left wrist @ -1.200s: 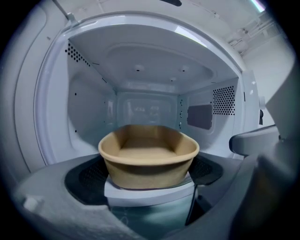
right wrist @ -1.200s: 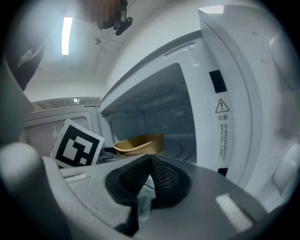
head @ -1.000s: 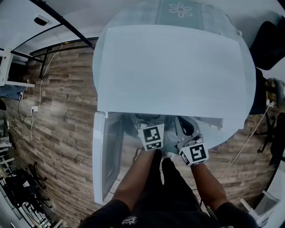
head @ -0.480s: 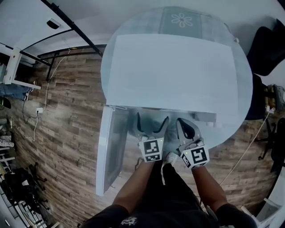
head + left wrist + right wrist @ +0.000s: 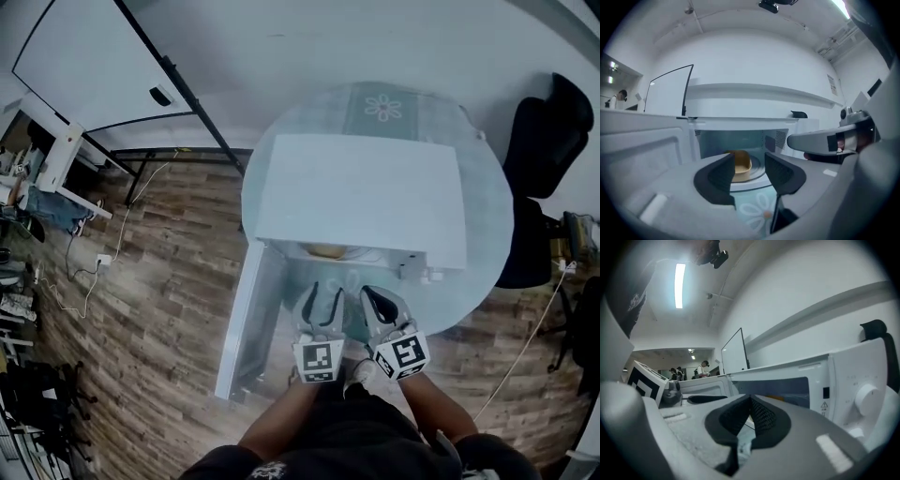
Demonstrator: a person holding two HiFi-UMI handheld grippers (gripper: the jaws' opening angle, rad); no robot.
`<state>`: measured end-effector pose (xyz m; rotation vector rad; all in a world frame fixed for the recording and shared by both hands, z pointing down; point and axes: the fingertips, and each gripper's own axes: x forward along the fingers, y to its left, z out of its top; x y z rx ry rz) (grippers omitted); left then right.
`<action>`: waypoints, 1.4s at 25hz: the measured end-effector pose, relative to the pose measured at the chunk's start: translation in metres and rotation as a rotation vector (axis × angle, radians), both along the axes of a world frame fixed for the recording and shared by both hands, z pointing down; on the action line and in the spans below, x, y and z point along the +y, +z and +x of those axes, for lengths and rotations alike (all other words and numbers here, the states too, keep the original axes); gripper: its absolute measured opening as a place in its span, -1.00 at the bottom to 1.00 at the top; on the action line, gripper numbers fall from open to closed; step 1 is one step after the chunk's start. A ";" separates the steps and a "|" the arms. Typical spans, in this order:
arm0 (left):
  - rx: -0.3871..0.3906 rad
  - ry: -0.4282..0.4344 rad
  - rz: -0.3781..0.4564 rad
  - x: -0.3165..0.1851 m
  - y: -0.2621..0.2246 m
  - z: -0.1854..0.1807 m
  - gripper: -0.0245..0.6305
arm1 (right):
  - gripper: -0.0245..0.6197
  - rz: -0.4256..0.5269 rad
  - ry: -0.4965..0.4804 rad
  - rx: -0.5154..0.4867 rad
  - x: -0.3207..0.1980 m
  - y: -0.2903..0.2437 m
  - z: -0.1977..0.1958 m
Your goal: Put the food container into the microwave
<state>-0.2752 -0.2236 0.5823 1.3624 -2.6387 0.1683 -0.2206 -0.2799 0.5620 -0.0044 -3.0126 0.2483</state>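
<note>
- The food container (image 5: 742, 165), a shallow tan tub, sits on the turntable (image 5: 758, 174) inside the microwave (image 5: 361, 202), left of centre as the left gripper view shows it.
- The microwave stands on the round desk (image 5: 489, 246), and its door (image 5: 246, 323) is swung wide to the left.
- Our left gripper (image 5: 749, 161) is in front of the opening with its jaws apart and nothing between them. The tub shows beyond the gap, well clear of the pads.
- Our right gripper (image 5: 750, 405) has its jaws closed tip to tip and is empty. It points at the control-panel side.
- We judge the tub light and thin-walled, so likely to flex or tip under a hard squeeze. We cannot tell what it holds.
- If it needs shifting, we would pinch the near wall at the rim, one jaw inside and one outside, and keep it level.
- We judge the placing done, with the door not yet shut.
</note>
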 end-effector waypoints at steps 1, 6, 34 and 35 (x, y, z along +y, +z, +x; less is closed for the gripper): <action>-0.010 0.002 0.015 0.002 -0.009 0.003 -0.35 | -0.92 0.005 -0.016 -0.012 0.006 -0.008 0.001; -0.053 0.022 0.049 0.015 -0.045 0.019 -0.88 | -0.92 -0.009 -0.073 -0.047 0.029 -0.037 0.007; -0.048 0.022 0.120 0.038 -0.107 0.020 -0.91 | -0.92 0.120 -0.081 -0.151 0.021 -0.121 0.012; -0.047 0.021 0.120 0.039 -0.106 0.020 -0.91 | -0.92 0.121 -0.082 -0.148 0.022 -0.121 0.012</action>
